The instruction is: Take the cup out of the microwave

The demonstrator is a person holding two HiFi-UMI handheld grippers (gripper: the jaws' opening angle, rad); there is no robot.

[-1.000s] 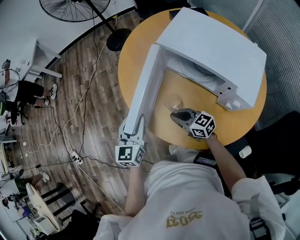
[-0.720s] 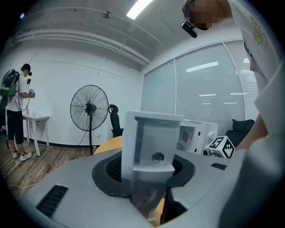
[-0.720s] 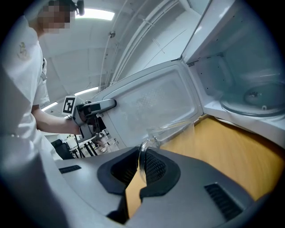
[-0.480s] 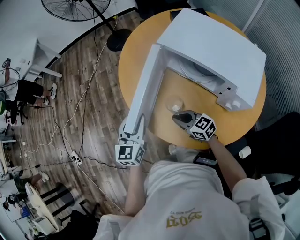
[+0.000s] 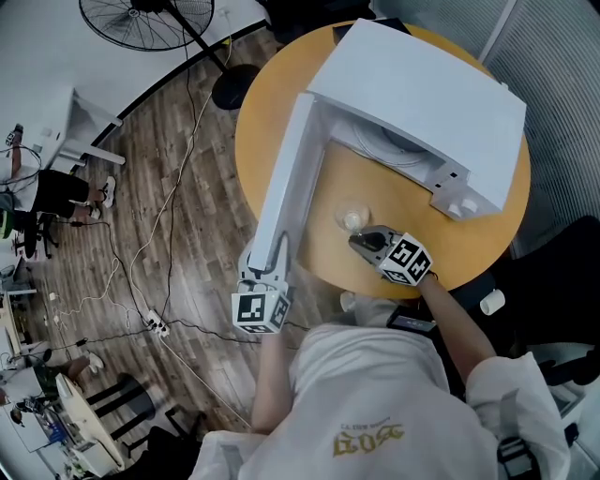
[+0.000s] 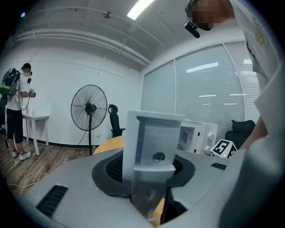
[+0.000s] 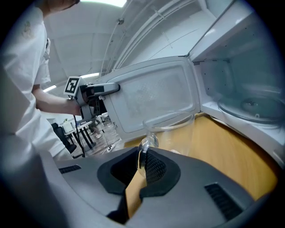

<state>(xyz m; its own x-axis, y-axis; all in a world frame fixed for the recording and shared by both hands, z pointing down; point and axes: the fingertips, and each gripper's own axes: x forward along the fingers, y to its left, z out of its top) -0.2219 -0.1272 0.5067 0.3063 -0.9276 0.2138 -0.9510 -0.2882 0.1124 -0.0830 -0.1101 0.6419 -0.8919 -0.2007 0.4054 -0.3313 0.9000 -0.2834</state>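
Observation:
A white microwave (image 5: 422, 94) stands on a round wooden table (image 5: 272, 103) with its door (image 5: 286, 178) swung wide. My left gripper (image 5: 267, 262) is shut on the door's free edge (image 6: 151, 142), holding it out. A clear glass cup (image 5: 351, 219) is outside the oven, low over the table in front of the cavity. My right gripper (image 5: 361, 242) is shut on the cup's handle (image 7: 143, 149), and the cup's body (image 7: 171, 131) stands upright just past the jaws. The glass turntable (image 7: 254, 104) inside the oven is bare.
The table's near edge (image 5: 394, 292) lies just below my right hand. A standing fan (image 5: 150, 14) and loose cables (image 5: 178, 187) are on the wooden floor to the left. A dark chair (image 5: 562, 272) sits at the right, and a person (image 6: 18, 111) stands far off.
My right gripper has carried the cup a little toward me and lower, nearer the tabletop, with a slight roll. The left gripper and the door have not moved.

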